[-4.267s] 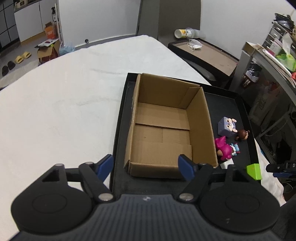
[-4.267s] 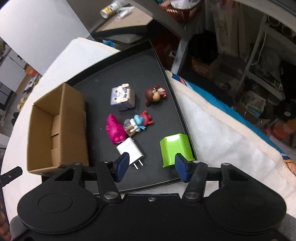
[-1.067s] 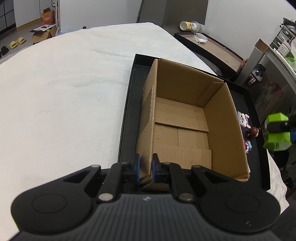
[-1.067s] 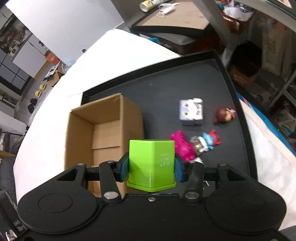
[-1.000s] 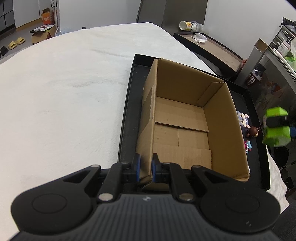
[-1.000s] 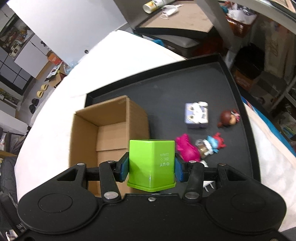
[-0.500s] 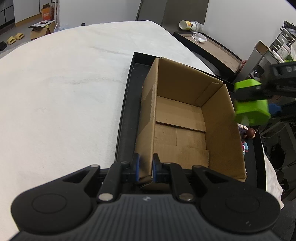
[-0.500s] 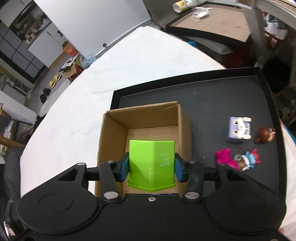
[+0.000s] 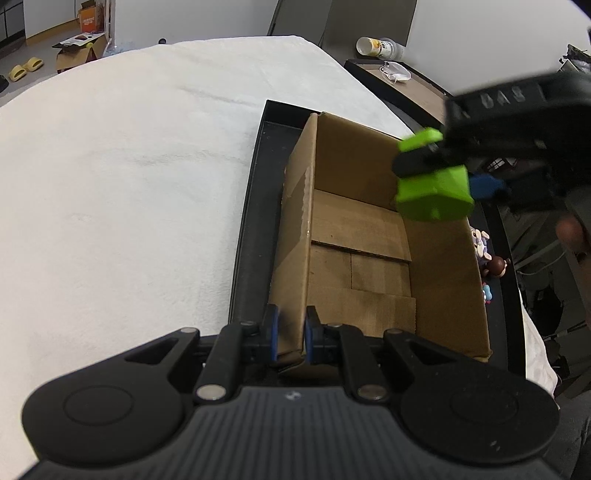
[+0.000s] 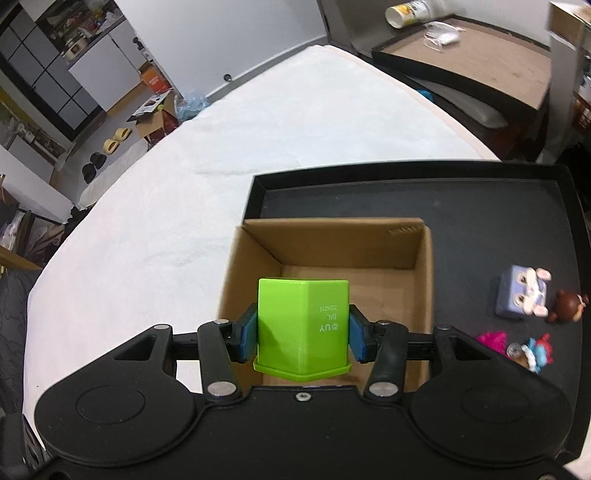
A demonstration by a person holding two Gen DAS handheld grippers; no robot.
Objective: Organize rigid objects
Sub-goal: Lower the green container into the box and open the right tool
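Note:
An open cardboard box (image 9: 369, 251) (image 10: 332, 251) stands on a black tray (image 9: 251, 206) (image 10: 480, 206). My left gripper (image 9: 290, 338) is shut on the box's near left wall. My right gripper (image 10: 303, 334) is shut on a green plastic block (image 10: 303, 325), held above the box's open top; the block (image 9: 434, 188) also shows in the left wrist view over the box's far right corner. Small toys lie on the tray right of the box: a purple cube figure (image 10: 521, 295), a brown-haired doll (image 10: 567, 306), a pink figure (image 10: 491, 339) and a blue-red figure (image 10: 532, 350).
The tray sits on a white cloth-covered surface (image 9: 129, 184). A second tray with a cup (image 10: 410, 14) and a mask stands beyond. Cluttered shelves are on the right. Shoes and a carton lie on the floor far left.
My right gripper has carried the green block leftward from beside the tray to above the box. My left gripper has stayed shut on the box wall.

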